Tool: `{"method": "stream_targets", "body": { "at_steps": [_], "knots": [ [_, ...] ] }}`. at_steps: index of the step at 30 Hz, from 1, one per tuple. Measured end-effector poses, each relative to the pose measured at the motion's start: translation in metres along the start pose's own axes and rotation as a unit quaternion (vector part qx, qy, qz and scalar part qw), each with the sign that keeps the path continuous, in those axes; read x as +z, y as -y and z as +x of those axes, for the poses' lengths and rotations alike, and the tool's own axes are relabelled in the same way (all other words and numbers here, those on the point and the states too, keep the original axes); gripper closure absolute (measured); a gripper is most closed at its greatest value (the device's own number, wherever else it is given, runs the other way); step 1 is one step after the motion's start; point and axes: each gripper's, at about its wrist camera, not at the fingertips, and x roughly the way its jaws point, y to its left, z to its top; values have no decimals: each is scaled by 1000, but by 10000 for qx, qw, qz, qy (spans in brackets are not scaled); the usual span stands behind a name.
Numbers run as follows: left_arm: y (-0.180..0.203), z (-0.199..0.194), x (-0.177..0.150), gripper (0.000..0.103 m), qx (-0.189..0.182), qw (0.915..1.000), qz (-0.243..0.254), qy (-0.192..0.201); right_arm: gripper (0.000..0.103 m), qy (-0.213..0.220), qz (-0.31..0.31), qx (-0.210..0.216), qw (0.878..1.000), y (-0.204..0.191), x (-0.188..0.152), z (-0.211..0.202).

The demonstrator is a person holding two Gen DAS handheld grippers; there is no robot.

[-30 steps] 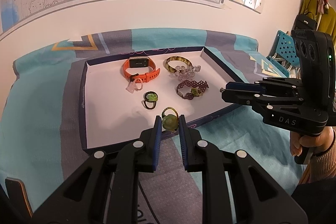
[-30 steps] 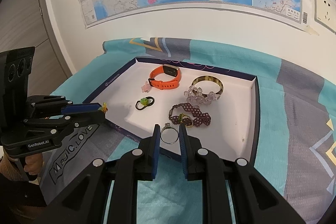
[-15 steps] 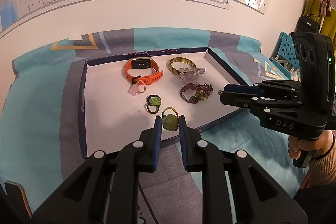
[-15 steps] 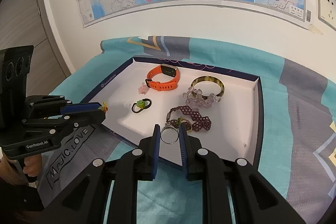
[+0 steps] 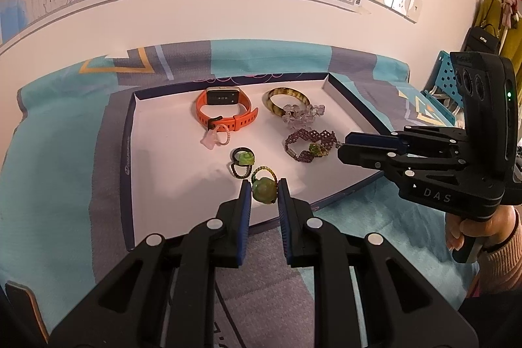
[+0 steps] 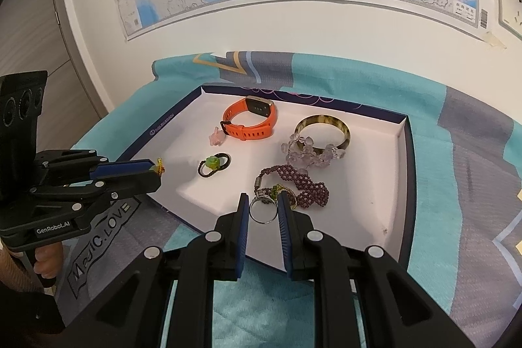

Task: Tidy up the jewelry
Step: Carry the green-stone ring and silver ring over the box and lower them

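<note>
L gripper [image 5: 264, 189] clamped on green bead ring [image 5: 265, 189], held over near edge of white tray [image 5: 163, 178]. R gripper [image 6: 263, 211] pinching silver ring [image 6: 263, 211] above tray's front, just by purple beaded bracelet [image 6: 303, 185]. In tray: orange smartwatch [image 5: 225, 110], amber bangle [image 5: 287, 100], crystal bracelet [image 5: 301, 114], pink charm ring [image 5: 217, 139], green hair tie [image 5: 243, 162].

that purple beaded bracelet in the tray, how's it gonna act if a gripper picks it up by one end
The purple beaded bracelet lies in loose wavy bends rather than a round hoop, so it would probably hang limp and swing. Its small woven beads suggest it is light. Pushed, it would likely bunch up, not roll, unlike the rigid bangle behind it in the tray.
</note>
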Motion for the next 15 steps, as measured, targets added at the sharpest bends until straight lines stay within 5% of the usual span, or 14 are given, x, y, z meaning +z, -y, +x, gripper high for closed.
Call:
{"method": "stream_targets", "body": {
  "at_steps": [15],
  "knots": [
    [0,8,3,86,29,10000,-28,-39,87,-130,27,-5,9999,1,0,9]
  ]
}}
